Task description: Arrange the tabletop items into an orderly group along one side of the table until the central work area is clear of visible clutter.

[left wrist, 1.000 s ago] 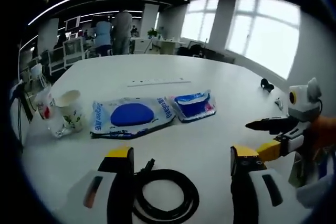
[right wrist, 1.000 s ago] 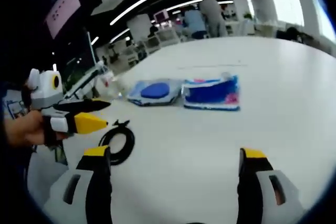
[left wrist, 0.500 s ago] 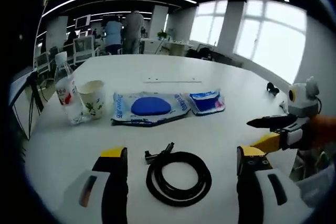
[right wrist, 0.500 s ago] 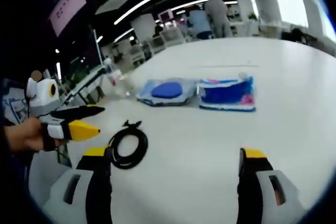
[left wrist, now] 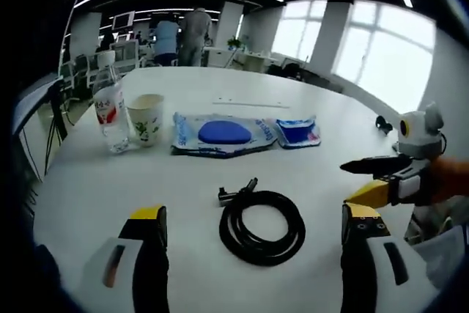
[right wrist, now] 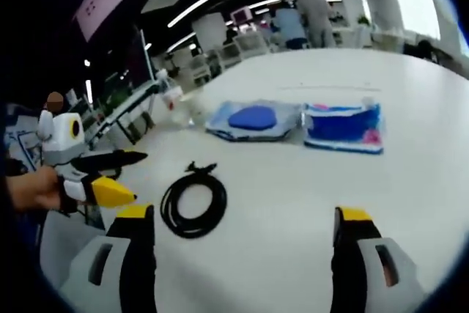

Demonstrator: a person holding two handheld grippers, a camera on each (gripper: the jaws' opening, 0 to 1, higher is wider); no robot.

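In my left gripper view, the bottle (left wrist: 111, 108) and cup (left wrist: 146, 119) stand upright at upper left on the bench (left wrist: 88, 181). The big blue pack (left wrist: 223, 134) lies with its long axis across the frame, and the small pack (left wrist: 297, 131) just right of it. The coiled cable (left wrist: 262, 226) lies at centre, plug end pointing up-left, between and just ahead of my left gripper (left wrist: 253, 221), wide open and empty. The right gripper (left wrist: 366, 179), at right, is slightly parted, holding nothing.
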